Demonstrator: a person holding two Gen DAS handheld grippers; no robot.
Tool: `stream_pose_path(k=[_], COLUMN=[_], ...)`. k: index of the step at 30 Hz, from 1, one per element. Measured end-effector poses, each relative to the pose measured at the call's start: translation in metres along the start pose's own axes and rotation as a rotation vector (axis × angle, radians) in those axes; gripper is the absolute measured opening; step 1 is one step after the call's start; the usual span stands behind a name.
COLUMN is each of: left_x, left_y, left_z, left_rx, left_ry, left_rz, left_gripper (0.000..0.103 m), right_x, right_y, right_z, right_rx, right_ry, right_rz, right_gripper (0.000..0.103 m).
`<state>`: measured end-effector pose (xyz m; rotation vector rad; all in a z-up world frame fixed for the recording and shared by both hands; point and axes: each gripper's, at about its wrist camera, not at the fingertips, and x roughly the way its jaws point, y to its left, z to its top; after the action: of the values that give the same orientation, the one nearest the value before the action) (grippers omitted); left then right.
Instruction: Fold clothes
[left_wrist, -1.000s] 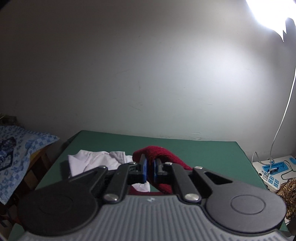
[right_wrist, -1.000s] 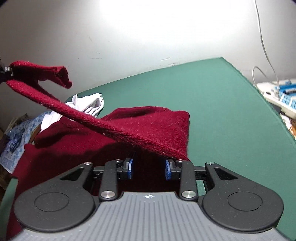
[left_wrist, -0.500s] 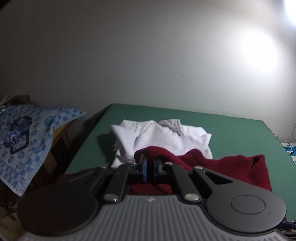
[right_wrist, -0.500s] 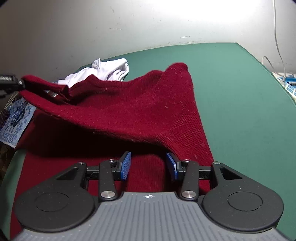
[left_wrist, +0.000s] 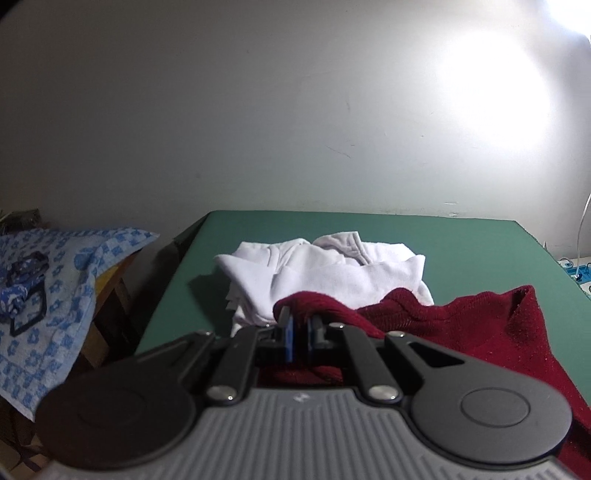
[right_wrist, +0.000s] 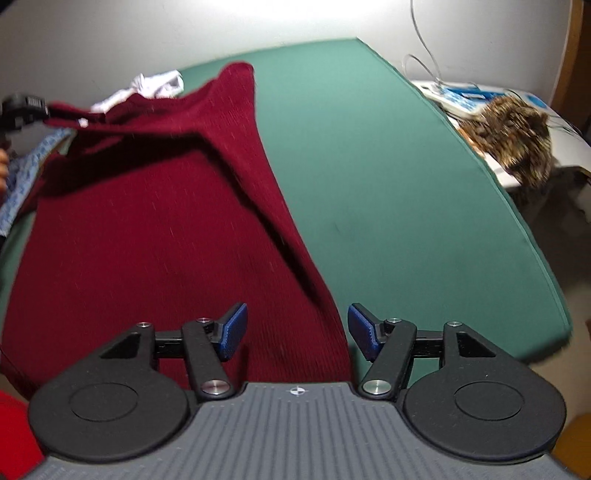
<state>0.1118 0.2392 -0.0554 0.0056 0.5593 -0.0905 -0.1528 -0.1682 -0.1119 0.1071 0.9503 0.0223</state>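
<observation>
Across the green counter (right_wrist: 369, 155) lies the dark red sweater (right_wrist: 155, 236), one flap folded over its body, far corner raised. White garment (left_wrist: 325, 273) sits bunched beyond it, touching the red edge. Left hand-held gripper (left_wrist: 300, 334): pinched tight on a fold of the sweater's edge, holding it off the surface. Right hand-held gripper (right_wrist: 297, 330): jaws opening, nothing pressed between the pads, sweater hem below. Step, by my reading: laying the fold-over. Next: left lowers and lets go; right smooths or regrips.
</observation>
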Motion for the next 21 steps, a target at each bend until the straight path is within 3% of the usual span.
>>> stream_pose_path(k=[3,9,10,12,14,21], left_x=[0.005,0.010,0.011,0.011,0.010,-0.004], left_y=[-0.006,-0.017,-0.019,-0.023,-0.027,-0.022], left_z=[0.014,0.036,0.038,0.043,0.048,0.064], left_rx=[0.037,0.093,0.100,0.113,0.125,0.109], left_ry=[-0.011,-0.034,-0.033,-0.035,-0.040,-0.087], left_rz=[0.002,-0.013,-0.014,-0.018,-0.022,-0.003], left_gripper=[0.005,0.005,0.005,0.005,0.005,0.005], right_x=[-0.004,-0.003,-0.001,0.003,0.002,-0.026], right_y=[-0.001,0.005,0.008,0.010,0.015,0.040], right_z=[-0.020,-0.042,-0.044,-0.041,-0.036,-0.026], right_rx=[-0.002,-0.023,-0.028,-0.024,-0.045,-0.159], right_ry=[0.029,-0.106,-0.130,-0.150,-0.137,-0.170], right_rz=[-0.042,-0.077,-0.082,-0.065,-0.062,-0.057], right_gripper=[0.055,0.051,0.047,0.024,0.013,0.011])
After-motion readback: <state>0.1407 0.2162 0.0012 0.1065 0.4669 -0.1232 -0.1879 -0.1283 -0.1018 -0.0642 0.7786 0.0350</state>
